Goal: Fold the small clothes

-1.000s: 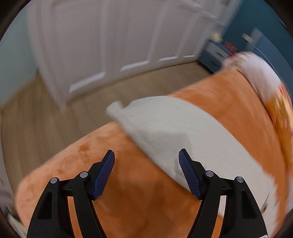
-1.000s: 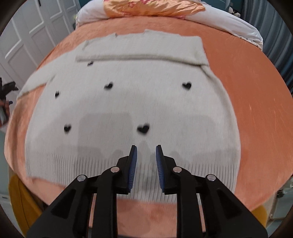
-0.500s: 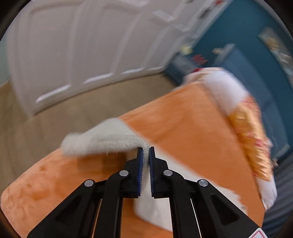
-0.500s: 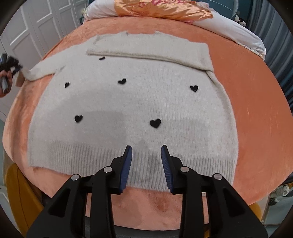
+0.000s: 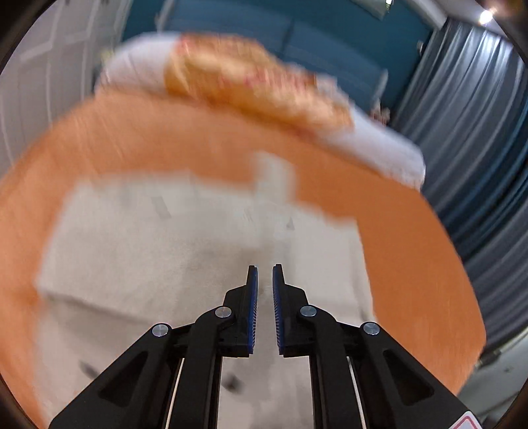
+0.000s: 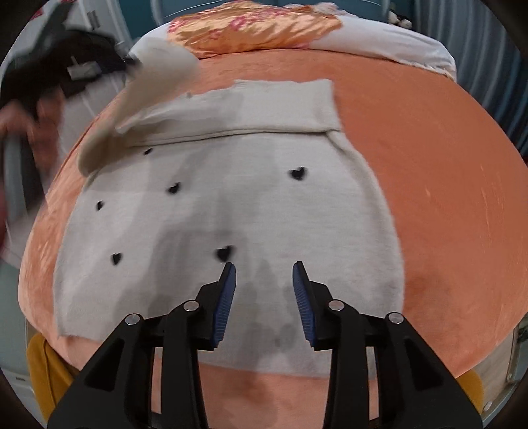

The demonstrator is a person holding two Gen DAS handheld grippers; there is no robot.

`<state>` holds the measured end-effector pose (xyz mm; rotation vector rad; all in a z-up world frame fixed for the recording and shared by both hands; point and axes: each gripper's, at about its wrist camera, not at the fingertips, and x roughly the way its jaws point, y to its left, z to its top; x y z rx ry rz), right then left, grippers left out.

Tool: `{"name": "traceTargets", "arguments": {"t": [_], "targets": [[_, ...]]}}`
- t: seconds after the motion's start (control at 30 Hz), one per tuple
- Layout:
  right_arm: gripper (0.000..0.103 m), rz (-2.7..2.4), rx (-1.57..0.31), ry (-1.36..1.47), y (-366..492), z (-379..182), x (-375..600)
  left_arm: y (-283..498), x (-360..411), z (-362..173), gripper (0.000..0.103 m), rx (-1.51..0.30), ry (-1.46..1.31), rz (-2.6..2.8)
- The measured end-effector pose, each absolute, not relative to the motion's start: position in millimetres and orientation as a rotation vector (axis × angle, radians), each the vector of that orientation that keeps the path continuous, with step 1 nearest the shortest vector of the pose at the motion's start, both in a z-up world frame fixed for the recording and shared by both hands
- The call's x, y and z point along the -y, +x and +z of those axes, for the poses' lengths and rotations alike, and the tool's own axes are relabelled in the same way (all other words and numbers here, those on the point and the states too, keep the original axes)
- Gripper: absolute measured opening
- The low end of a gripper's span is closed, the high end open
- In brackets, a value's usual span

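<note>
2 grippers worked over a pale grey sweater (image 6: 237, 211) that lay spread flat on a bed under an orange blanket (image 6: 422, 171). The sweater carried small black hearts (image 6: 298, 173) across its front, with its ribbed hem nearest the right wrist camera and its upper part folded into a band toward the pillows. In the right wrist view, the right gripper (image 6: 264, 274) hovered above the lower middle of the sweater with its jaws spread fairly wide and nothing between them; 1 black heart sat just beyond the left fingertip. At the upper left of that view, the left gripper (image 6: 95, 62) appeared as a blurred dark shape holding 1 sleeve (image 6: 142, 102) lifted off the blanket, the cloth draping back down to the sweater's shoulder. In the left wrist view, heavily blurred, the left gripper (image 5: 264, 274) had its jaws drawn nearly together with a narrow gap, and pale knit filled that gap and the area below. The sweater (image 5: 165, 247) spread beneath it on the orange blanket (image 5: 412, 264). An orange floral pillow (image 6: 254, 29) rested on white bedding (image 6: 412, 46) at the head of the bed, with blue-grey curtains (image 5: 468, 132) to the right.
</note>
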<state>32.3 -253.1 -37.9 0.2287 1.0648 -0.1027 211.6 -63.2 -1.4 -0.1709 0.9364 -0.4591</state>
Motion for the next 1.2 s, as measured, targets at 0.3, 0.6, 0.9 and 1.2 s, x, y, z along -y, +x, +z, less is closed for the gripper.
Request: {"name": "traceTargets", "arguments": {"t": [0.3, 0.6, 0.9, 1.2], "targets": [[0.054, -0.061, -1.014, 0.25, 93.6, -43.1, 291.9, 204.4, -11.0, -54.4, 0.047, -1.039, -0.423, -0.247], [0.059, -0.03, -1.058, 0.429, 186.3, -80.5, 302.5, 252.6, -124.8, -65.9, 0.055, -1.022, -0.559, -0.007], [0.004, 0.052, -0.971, 0.33, 234.6, -42.6, 271.9, 277.7, -148.6, -82.9, 0.004, -1.058, -0.569, -0.019], [0.003, 0.06, -0.545, 0.299, 236.8, 80.0, 304.0, 282.0, -130.0, 7.1, 0.005, -0.71, -0.509, -0.061]]}}
